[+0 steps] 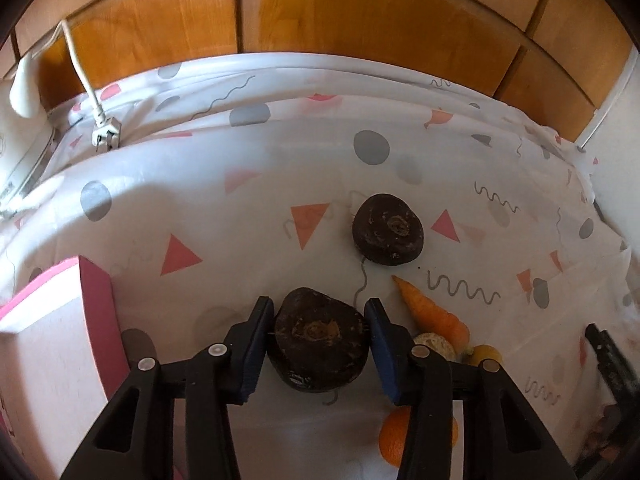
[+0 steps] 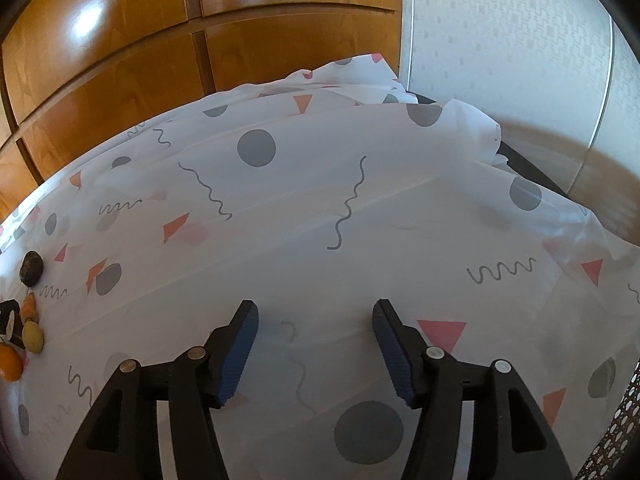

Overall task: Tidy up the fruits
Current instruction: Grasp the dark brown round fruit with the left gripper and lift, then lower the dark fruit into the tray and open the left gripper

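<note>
In the left wrist view a dark round root (image 1: 320,340) lies on the patterned cloth (image 1: 240,208). My left gripper (image 1: 318,302) is shut on it, with a blue pad against each side. A second dark root (image 1: 387,230) lies further back. To its right are a carrot (image 1: 434,314), a small yellow fruit (image 1: 486,354) and an orange (image 1: 394,440) partly hidden behind the right finger. My right gripper (image 2: 315,304) stands open over bare cloth, holding nothing. At the far left of its view I see the far root (image 2: 31,268), carrot (image 2: 30,306) and orange (image 2: 10,362).
A pink-edged box (image 1: 96,312) stands at the left of the cloth. A white cable with its plug (image 1: 106,136) lies at the back left. Wooden cabinet doors (image 1: 360,20) close off the back. A black mesh edge (image 2: 616,440) shows at the lower right.
</note>
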